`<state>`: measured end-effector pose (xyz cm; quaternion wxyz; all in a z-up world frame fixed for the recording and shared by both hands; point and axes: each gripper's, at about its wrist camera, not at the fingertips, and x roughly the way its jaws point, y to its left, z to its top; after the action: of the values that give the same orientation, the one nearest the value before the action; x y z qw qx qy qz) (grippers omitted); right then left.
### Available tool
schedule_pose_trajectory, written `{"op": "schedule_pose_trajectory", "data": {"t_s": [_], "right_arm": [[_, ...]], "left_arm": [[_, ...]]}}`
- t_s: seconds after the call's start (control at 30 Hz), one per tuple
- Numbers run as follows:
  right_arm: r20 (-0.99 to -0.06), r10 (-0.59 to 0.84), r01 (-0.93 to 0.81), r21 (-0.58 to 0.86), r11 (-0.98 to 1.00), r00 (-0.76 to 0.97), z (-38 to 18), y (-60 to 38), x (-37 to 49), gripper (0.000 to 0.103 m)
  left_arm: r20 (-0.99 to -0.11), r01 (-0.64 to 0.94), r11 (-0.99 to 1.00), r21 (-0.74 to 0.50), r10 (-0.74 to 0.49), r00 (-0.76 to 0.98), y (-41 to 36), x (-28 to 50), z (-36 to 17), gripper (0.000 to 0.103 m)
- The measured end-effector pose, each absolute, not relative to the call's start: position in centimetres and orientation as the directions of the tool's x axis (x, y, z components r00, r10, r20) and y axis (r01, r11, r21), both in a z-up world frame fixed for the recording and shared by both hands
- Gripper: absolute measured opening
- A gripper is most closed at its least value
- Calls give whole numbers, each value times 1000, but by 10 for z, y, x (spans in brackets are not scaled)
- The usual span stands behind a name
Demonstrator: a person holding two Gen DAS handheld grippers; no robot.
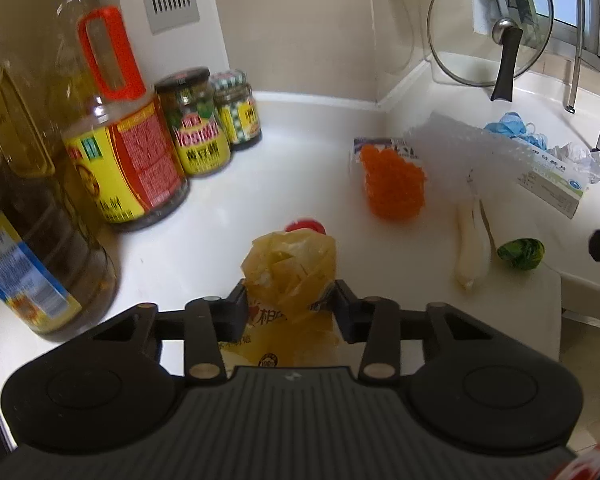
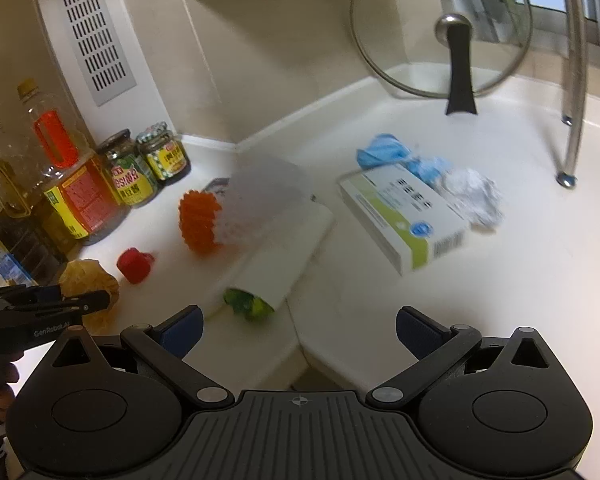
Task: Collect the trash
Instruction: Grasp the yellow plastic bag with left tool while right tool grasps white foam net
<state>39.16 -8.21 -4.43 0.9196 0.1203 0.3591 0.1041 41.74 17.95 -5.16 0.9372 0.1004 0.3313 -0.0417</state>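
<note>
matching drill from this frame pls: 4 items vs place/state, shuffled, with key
Items:
1. yellow wrapper
2. red cap
3. glass lid
4. right gripper

Place/state:
A. leaning upright at the back wall
B. open, holding nothing
C. pinched in the left gripper
D. lying loose on the counter near the oil bottles

Pairs: 1-C, 2-D, 3-A, 4-B
</note>
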Motion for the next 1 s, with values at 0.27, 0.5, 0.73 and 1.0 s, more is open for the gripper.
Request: {"op": "schedule_pose_trajectory", "data": {"t_s": [0.27,0.5,0.73,1.0], "right_arm": [[-587,315,-158,303,940,746,-42,-77,429,89],[-553,296,-159,283,946,778,-43,-72,468,75],[-581,270,-127,275,953,768,-57,-69,494,57],[-592,262,-116,273,955,762,-64,-69,500,13]], "left_arm": [[-579,109,982,154,1,815,185,432,-28,37],[-577,79,987,137,15,817,184,455,-17,37],[-587,87,990,112,-5,810,179,467,-16,37],[-594,109,989,105,-26,804,172,474,-18,37]]}}
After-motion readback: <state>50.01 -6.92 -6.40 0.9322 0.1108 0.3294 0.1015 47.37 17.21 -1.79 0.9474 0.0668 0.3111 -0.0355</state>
